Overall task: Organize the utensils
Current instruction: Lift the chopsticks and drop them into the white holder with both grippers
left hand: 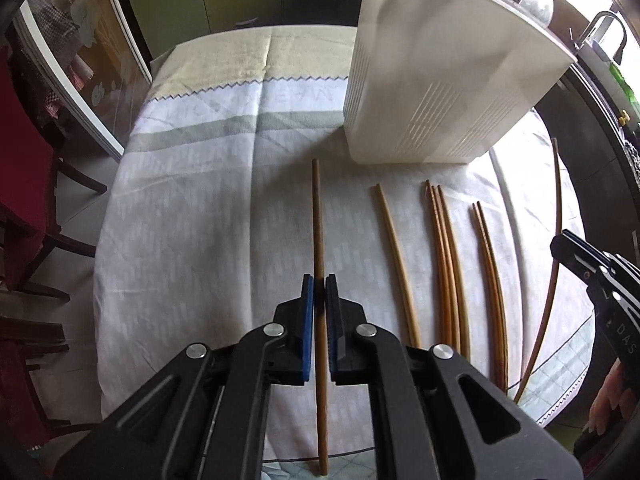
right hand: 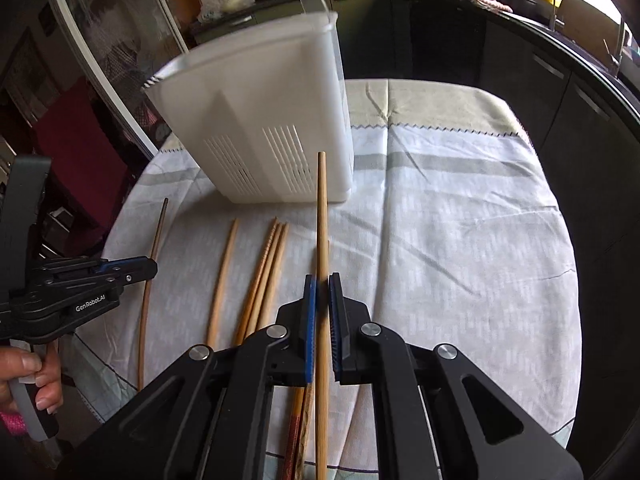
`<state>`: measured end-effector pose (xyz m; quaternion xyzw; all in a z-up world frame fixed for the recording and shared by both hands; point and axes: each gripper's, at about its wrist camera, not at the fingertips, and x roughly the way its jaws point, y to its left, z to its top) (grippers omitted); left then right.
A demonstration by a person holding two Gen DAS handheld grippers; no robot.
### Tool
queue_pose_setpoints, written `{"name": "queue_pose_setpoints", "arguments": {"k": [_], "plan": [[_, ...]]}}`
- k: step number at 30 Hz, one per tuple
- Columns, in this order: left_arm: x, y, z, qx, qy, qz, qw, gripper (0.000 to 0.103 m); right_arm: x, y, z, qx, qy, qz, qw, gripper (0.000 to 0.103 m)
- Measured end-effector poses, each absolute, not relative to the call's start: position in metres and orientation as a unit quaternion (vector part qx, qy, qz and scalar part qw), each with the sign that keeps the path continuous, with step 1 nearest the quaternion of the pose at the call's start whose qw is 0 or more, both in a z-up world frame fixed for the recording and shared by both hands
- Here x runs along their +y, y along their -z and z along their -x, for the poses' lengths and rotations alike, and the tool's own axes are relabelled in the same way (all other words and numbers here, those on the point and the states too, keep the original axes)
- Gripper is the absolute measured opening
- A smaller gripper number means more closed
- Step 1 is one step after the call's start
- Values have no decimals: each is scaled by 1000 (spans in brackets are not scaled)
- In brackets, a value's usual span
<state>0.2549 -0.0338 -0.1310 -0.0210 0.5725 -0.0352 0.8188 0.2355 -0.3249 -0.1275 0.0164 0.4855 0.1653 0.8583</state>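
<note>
1. We have the left gripper (left hand: 319, 286) clamped on a thin dark-brown wooden chopstick (left hand: 318, 216), and the right gripper (right hand: 322, 285) clamped on a pale bamboo chopstick (right hand: 321, 216).
2. Loose chopsticks (left hand: 448, 264) lie on the white tablecloth (left hand: 200, 240); none looks sorted yet.
3. The white slotted plastic utensil holder (right hand: 264, 128) stands beyond them, its inside hidden.

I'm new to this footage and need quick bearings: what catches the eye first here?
Each gripper is shut on a chopstick: the left gripper on a darker chopstick, the right gripper on a paler chopstick. Behind stands a white slotted utensil holder, with loose chopsticks on the tablecloth.
</note>
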Motion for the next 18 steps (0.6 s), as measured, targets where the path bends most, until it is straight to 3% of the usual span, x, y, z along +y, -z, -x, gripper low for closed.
{"name": "queue_pose_setpoints", "arguments": {"k": [18], "plan": [[-32, 68, -193, 495, 66, 13, 866, 6, -362, 59, -157, 390, -202, -35, 898, 7]]}}
